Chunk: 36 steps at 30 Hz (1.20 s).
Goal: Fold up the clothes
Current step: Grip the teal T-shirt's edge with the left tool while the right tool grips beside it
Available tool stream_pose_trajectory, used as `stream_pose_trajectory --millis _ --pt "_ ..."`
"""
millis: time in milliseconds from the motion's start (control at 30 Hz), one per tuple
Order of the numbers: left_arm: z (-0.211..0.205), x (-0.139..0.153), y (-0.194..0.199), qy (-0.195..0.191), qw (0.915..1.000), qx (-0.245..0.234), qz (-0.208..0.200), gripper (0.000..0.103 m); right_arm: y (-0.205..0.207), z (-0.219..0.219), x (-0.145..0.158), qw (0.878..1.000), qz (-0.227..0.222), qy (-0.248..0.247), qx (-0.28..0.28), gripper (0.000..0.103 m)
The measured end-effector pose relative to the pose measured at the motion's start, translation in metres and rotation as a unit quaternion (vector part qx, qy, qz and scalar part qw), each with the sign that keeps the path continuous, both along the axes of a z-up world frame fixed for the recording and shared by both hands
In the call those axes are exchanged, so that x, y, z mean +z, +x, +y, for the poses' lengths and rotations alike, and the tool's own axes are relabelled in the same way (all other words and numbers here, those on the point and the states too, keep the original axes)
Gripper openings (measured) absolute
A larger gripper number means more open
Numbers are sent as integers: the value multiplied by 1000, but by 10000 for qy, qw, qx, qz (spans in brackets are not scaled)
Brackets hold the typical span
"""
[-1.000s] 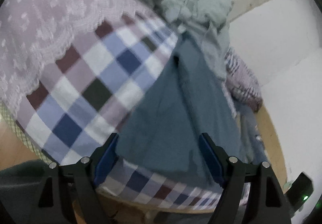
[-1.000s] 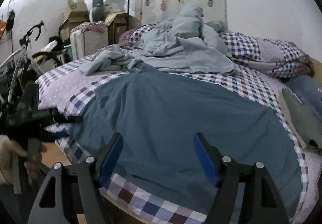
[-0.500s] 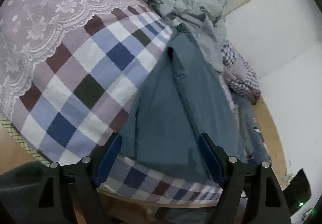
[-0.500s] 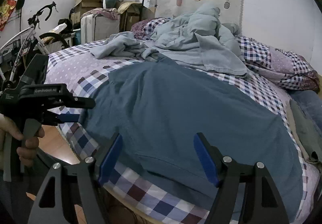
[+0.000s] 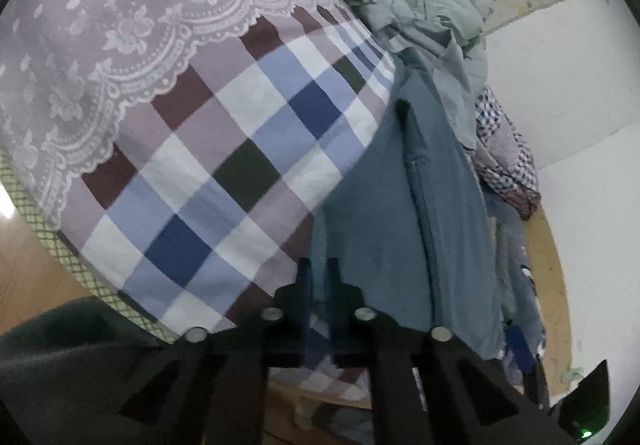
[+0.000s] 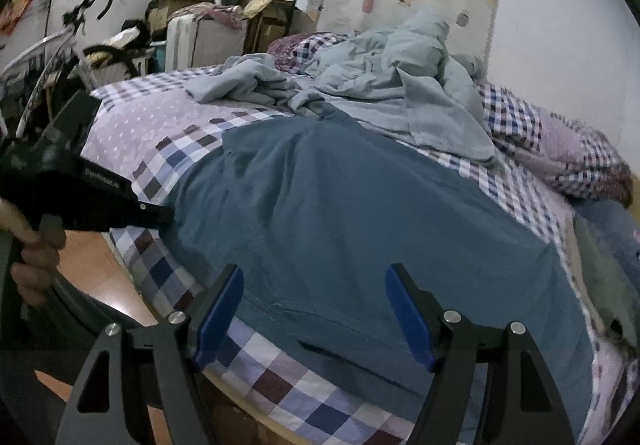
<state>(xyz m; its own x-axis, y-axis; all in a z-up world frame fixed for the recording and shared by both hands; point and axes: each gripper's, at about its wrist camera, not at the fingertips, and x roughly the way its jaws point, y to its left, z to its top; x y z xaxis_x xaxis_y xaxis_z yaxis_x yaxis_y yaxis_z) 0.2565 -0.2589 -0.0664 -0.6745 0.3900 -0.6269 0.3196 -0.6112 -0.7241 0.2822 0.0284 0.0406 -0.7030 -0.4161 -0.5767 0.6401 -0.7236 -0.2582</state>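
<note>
The blue-grey garment (image 6: 360, 225) lies spread flat on the checked bedspread (image 5: 224, 149), its hem at the near edge of the bed. The left tongs (image 5: 319, 277) have pinched together on the garment's near left corner, with fabric caught between the narrow gap of the jaws. The right tongs (image 6: 316, 309) hover wide apart just above the near hem, gripping nothing. To do this step well, the right pair should likely close on the hem at a matching spot to the right, so both corners lift evenly and the fold stays square. The left tool reaches in low and level from the left, a hand (image 6: 28, 257) gripping its handle; the right points forward along the bed.
</note>
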Motion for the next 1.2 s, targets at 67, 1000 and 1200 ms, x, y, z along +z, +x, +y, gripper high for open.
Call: stream_pose_trajectory --millis 67,1000,1200 --pt "-1 4 3 141 9998 -41 105 4 7 -10 -2 9997 126 127 161 78" --pt "-23 41 19 1590 9802 -238 1154 3 -20 -155 -44 9778 1536 1360 430 60" --pt "-27 40 18 1686 9788 -192 1143 3 -40 -159 -44 9812 1237 1455 287 34"
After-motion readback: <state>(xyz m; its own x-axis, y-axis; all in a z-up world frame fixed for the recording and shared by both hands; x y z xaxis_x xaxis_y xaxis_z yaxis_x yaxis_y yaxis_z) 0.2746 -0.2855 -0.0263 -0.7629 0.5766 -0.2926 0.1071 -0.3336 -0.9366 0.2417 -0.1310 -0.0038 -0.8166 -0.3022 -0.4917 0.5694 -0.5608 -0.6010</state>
